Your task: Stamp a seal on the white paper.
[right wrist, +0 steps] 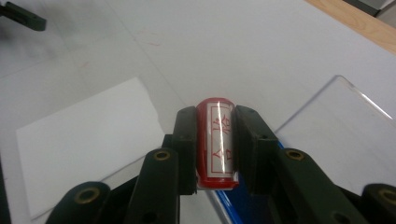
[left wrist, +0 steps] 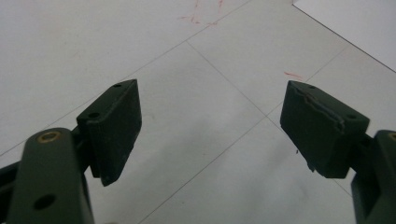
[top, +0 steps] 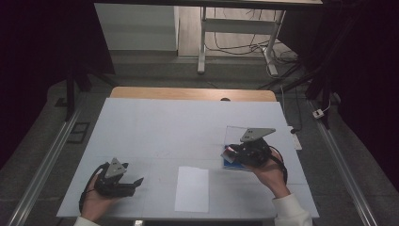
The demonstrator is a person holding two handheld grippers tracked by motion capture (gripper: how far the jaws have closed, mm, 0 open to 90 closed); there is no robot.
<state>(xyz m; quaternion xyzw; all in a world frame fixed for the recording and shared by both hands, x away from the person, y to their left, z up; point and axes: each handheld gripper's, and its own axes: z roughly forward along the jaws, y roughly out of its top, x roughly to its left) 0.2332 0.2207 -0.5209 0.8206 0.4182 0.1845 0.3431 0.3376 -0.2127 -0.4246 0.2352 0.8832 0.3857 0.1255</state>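
While your right gripper [right wrist: 215, 144] pinches the red stamp [right wrist: 215, 140] beside the paper [right wrist: 88, 144], your left gripper [left wrist: 210, 130] idles spread.

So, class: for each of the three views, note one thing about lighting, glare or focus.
High view: dim overall, dark at both sides, the white table sheet brightest. Left gripper view: even light, the near left gripper slightly soft. Right gripper view: a bright glare streak runs down the red stamp held in the right gripper, and the clear plastic sheet glints along its edge.
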